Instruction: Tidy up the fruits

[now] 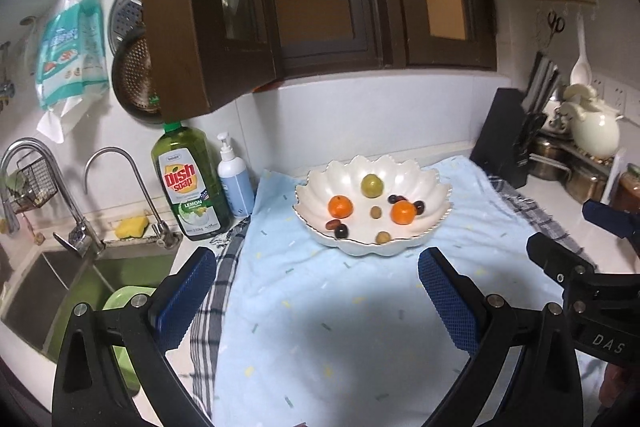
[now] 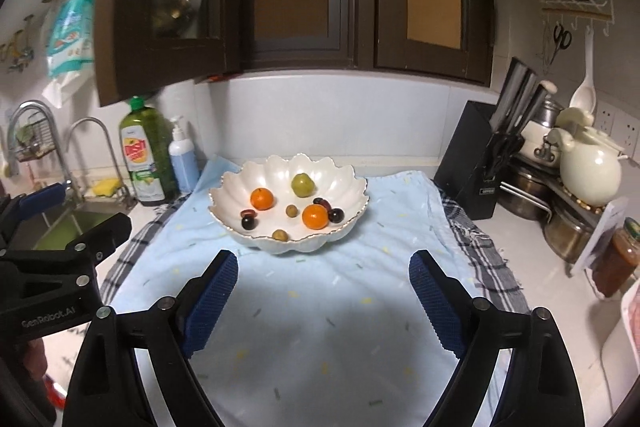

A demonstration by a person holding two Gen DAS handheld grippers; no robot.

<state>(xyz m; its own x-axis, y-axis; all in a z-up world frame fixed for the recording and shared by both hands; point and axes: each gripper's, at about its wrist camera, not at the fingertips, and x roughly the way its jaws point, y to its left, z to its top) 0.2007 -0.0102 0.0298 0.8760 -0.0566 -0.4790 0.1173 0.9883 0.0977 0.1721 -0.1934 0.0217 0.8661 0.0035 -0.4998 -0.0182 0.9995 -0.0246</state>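
A white scalloped bowl (image 1: pixel 412 175) (image 2: pixel 240 183) stands on a light blue towel (image 1: pixel 320 327) (image 2: pixel 320 327). In it lie two oranges (image 1: pixel 340 207) (image 2: pixel 262 198), a green round fruit (image 1: pixel 372 185) (image 2: pixel 301 184), several dark grapes (image 1: pixel 341 231) and small olive-coloured fruits (image 2: pixel 281 235). My left gripper (image 1: pixel 316 259) (image 2: pixel 80 213) hovers over the towel in front of the bowl, open, with nothing between its blue pads. My right gripper (image 2: pixel 323 261) (image 1: pixel 576 231) hangs beside it on the right, also open with nothing between its pads, short of the bowl.
A dish soap bottle (image 1: pixel 188 183) and a pump bottle (image 1: pixel 234 179) stand left of the bowl by the sink (image 1: pixel 60 291). A knife block (image 2: pixel 476 163), white teapot (image 2: pixel 590 171), pots and a jar (image 2: pixel 618 259) crowd the right. An open cabinet door (image 1: pixel 180 7) hangs overhead.
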